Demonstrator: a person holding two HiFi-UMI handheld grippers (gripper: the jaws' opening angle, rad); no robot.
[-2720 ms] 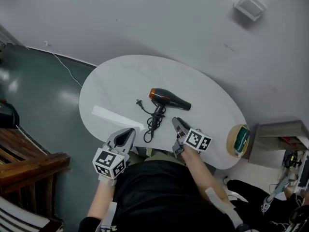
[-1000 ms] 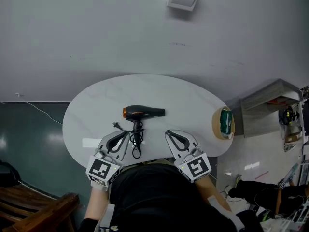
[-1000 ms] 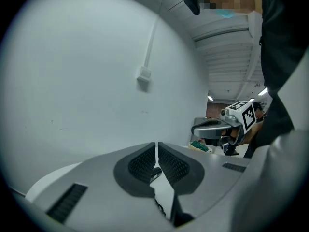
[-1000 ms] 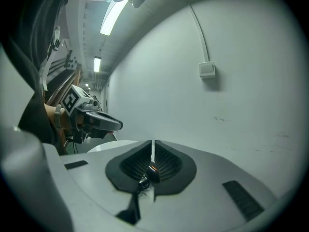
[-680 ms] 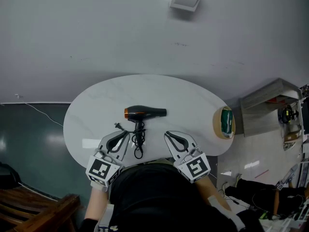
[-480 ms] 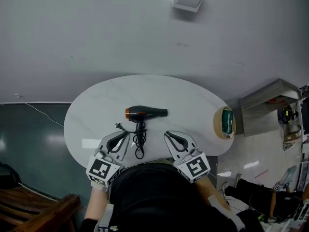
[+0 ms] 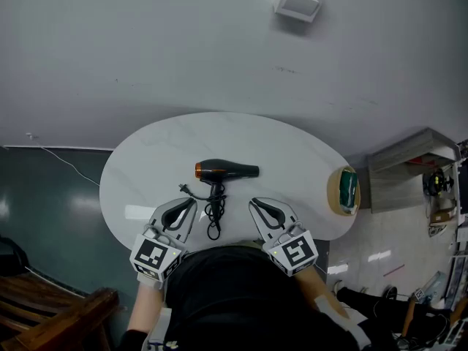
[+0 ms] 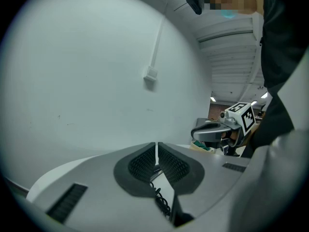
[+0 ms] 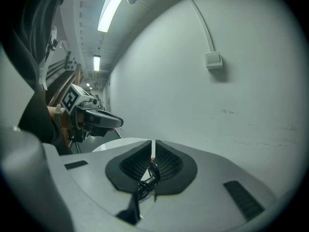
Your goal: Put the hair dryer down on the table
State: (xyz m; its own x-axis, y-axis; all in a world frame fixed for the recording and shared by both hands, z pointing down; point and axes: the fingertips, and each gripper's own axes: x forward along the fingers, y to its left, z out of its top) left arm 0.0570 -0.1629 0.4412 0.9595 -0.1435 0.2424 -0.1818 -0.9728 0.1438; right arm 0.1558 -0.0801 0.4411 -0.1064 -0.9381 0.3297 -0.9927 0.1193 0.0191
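Observation:
The black hair dryer [image 7: 228, 171] with an orange ring at its left end lies on its side in the middle of the white oval table [image 7: 292, 148]. Its coiled cord [image 7: 214, 212] trails toward me, and the plug [image 7: 183, 189] rests to the left. Both grippers hover at the near edge, apart from the dryer. My left gripper [image 7: 191, 202] [image 8: 156, 147] is shut and holds nothing. My right gripper [image 7: 254, 204] [image 9: 153, 148] is shut and empty too. In the left gripper view the cord [image 8: 162, 203] shows below the pads.
A tan round container [image 7: 346, 191] with something green inside sits at the table's right edge. A grey shelf unit [image 7: 413, 168] stands further right. A wooden chair [image 7: 58, 314] is at the lower left. The grey wall carries a white box [image 7: 300, 2].
The hair dryer lies where it lay. Both grippers stay shut at the near edge. The head view has drifted slightly, so the table sits a little further right in the picture.

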